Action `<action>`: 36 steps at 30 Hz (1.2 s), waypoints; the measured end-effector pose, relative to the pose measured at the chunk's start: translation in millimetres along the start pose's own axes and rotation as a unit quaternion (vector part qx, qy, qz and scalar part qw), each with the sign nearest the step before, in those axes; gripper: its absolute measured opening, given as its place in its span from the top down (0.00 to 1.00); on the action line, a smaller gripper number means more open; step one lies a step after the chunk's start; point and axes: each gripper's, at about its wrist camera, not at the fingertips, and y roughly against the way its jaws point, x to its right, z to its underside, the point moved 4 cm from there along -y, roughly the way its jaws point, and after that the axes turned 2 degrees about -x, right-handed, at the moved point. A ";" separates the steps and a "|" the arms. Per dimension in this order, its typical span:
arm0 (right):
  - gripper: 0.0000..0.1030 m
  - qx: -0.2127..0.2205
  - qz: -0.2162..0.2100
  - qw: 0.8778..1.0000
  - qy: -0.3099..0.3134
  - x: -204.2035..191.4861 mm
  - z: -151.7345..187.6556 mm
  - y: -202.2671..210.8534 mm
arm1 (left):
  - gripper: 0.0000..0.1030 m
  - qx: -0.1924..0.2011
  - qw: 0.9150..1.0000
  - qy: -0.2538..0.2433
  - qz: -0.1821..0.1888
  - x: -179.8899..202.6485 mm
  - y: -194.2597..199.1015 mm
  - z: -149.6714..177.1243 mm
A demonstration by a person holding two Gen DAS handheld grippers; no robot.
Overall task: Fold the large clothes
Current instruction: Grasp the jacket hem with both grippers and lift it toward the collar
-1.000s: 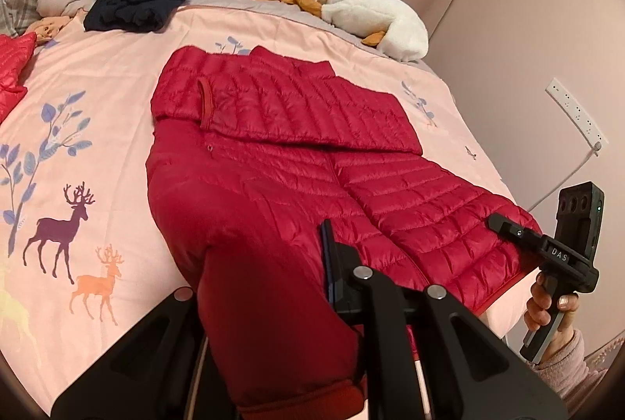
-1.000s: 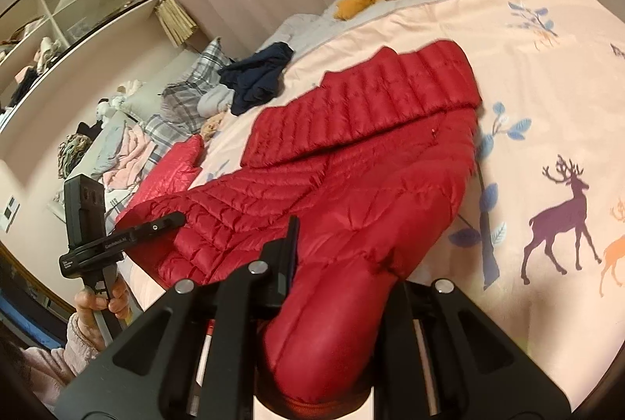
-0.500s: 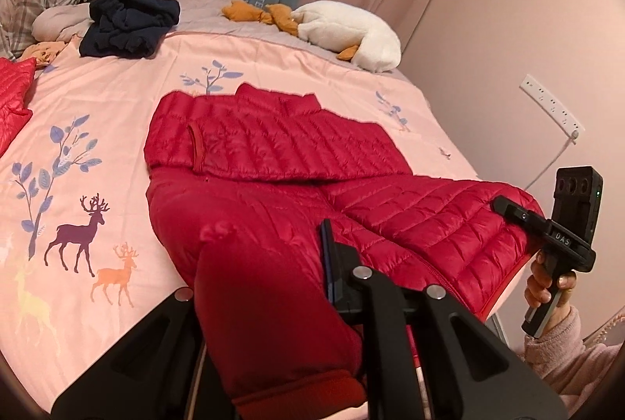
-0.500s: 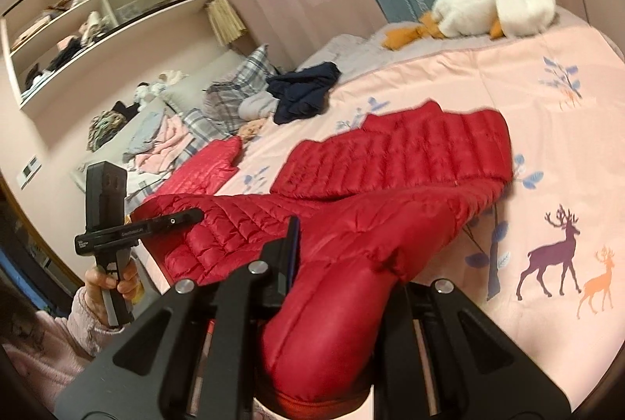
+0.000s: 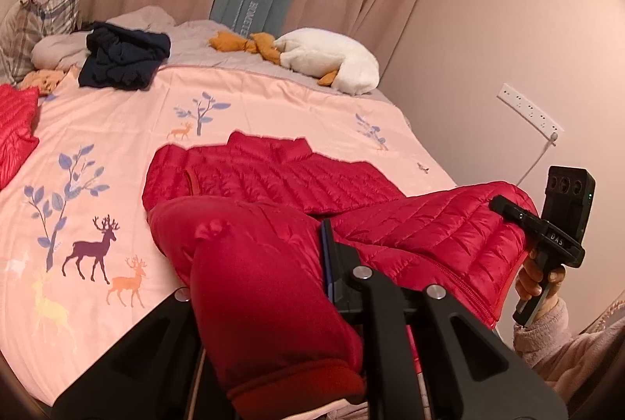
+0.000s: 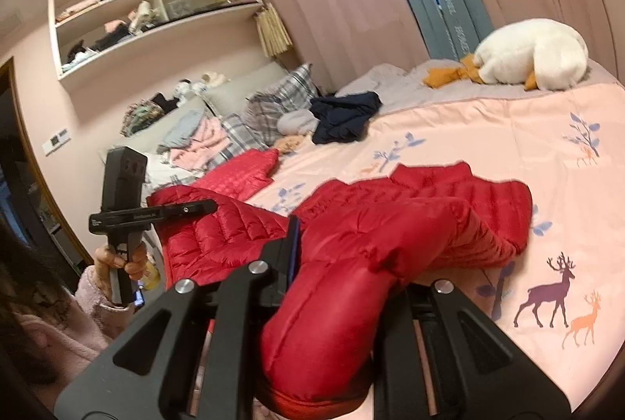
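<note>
A red quilted down jacket (image 5: 273,178) lies on the pink deer-print bed cover (image 5: 117,146), collar end far, sleeves folded across its chest. My left gripper (image 5: 281,264) is shut on one bunched hem corner, which hides one finger. My right gripper (image 6: 343,271) is shut on the other hem corner of the jacket (image 6: 449,193). Both corners hang lifted off the bed, so the lower half sags between them. In the left wrist view the right gripper (image 5: 504,207) shows at the right in a hand; in the right wrist view the left gripper (image 6: 207,206) shows at the left.
A white plush goose (image 5: 328,61) and a navy garment (image 5: 121,61) lie at the far end of the bed. A second red jacket (image 5: 11,123) sits at the left edge near plaid pillows (image 6: 281,100). A power strip (image 5: 529,107) hangs on the wall; shelves (image 6: 148,14) stand beyond.
Both grippers have risen with the hem corners still in them. The jacket's lower half has come up off the bed, toward its collar end.
</note>
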 end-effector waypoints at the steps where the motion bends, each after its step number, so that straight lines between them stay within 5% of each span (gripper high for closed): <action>1: 0.86 0.005 -0.004 1.000 -0.001 -0.8 -2.6 2.2 | 0.88 0.004 1.000 -0.001 0.004 0.9 1.9 -2.7; 10: 0.85 0.041 -0.008 0.999 -0.008 8.4 -18.8 12.4 | 0.88 0.030 0.999 -0.012 0.011 -1.9 3.7 -25.3; 36: 0.85 -0.012 0.110 0.990 -0.093 116.9 -29.3 -84.3 | 0.88 -0.031 0.996 0.045 -0.076 -66.4 -105.7 -41.1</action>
